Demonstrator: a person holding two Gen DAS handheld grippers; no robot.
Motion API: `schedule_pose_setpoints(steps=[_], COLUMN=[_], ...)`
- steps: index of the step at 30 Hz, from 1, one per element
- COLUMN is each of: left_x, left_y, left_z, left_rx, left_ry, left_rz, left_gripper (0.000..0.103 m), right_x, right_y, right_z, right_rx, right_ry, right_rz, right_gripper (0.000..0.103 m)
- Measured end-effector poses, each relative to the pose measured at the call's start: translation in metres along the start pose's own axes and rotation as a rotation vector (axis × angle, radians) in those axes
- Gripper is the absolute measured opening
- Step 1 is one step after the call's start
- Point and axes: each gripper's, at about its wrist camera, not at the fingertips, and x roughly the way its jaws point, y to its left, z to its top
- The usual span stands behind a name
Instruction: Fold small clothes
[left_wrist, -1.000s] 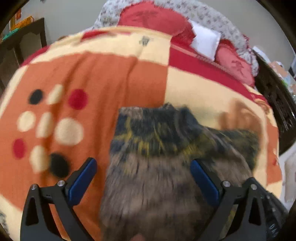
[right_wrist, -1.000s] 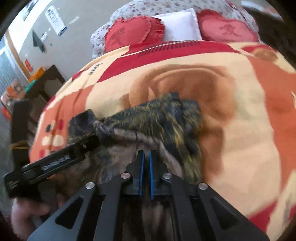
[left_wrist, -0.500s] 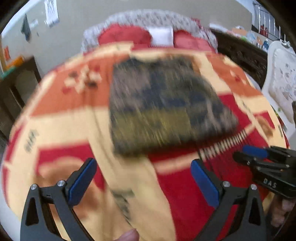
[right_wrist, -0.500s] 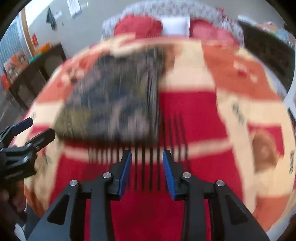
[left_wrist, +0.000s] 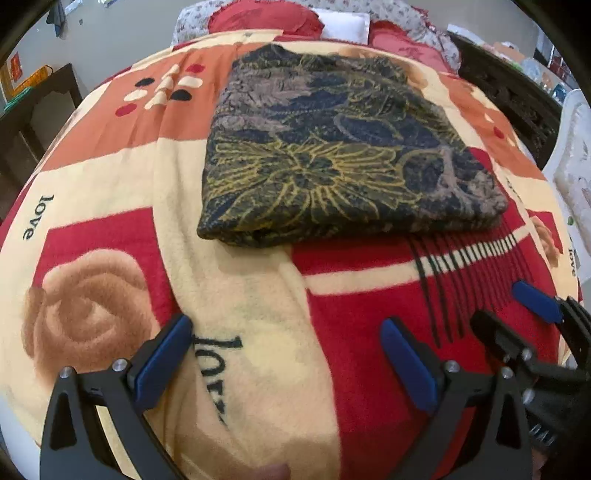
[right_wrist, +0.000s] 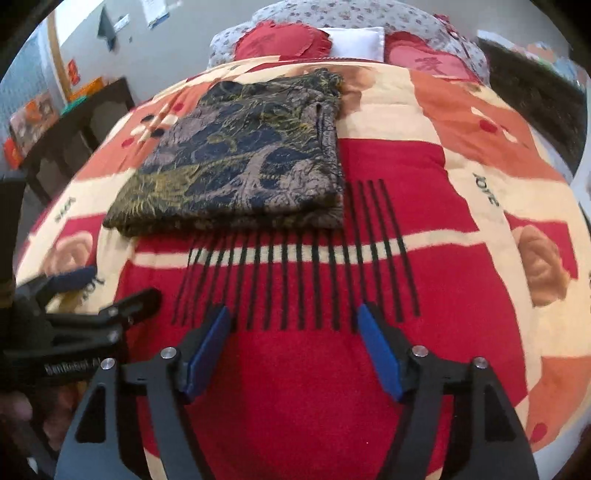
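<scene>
Most of both views is bed (left_wrist: 110, 177) — covered by a fleece blanket (left_wrist: 240, 295) in red, cream and orange blocks, with brown rose shapes, the word "love" in black, and a band of thin black stripes (right_wrist: 295, 273) across a cream strip. At the far end, against the wall, sit two red heart-shaped cushions (right_wrist: 280, 40) with a white pillow (right_wrist: 354, 42) between them. Dark wooden furniture (left_wrist: 33, 122) stands off the bed's left side.

Next in size, the folded garment (left_wrist: 332, 147) — dark fabric with a navy, tan and yellow floral print. It lies flat on the blanket as a neat rectangle, thick folded edge toward you, its near edge just touching the tops of the black stripes. Nothing touches it.

Your left tongs (left_wrist: 288, 354) hang over the near part of the blanket, well short of the garment, blue pads (left_wrist: 162, 362) wide apart, nothing between them. Your right tongs (right_wrist: 291, 350) sit beside them over the red patch below the stripes; their jaws have just been opening and now stand wide, empty too. Each pair shows at the edge of the other's view. Part of a hand (right_wrist: 22, 410) shows, blurred, behind the left tongs.
</scene>
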Motion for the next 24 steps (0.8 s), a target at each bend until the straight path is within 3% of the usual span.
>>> schedule_pose_setpoints(steps=[7, 13, 19, 24], left_x=[-0.004, -0.046, -0.091, -0.126], left_y=[0.003, -0.001, -0.014, -0.020], left_z=[0.000, 0.004, 0.024, 0.045], left_rx=[-0.043, -0.037, 0.000, 0.003], left_ry=[0.016, -0.048, -0.127, -0.188], left_rz=[-0.015, 0.026, 0.023, -0.004], left_gripper=[0.103, 0.103, 0.103, 0.103], right_x=[-0.008, -0.038, -0.085, -0.124], right_y=[0.002, -0.003, -0.036, -0.047], right_z=[-0.009, -0.014, 0.022, 0.055], right_rx=[-0.109, -0.133, 0.038, 0.046], right_ry=[0.031, 0.057, -0.033, -0.123], right_rz=[-0.019, -0.036, 0.000, 0.000], right_gripper=[0.073, 0.072, 0.072, 0.072])
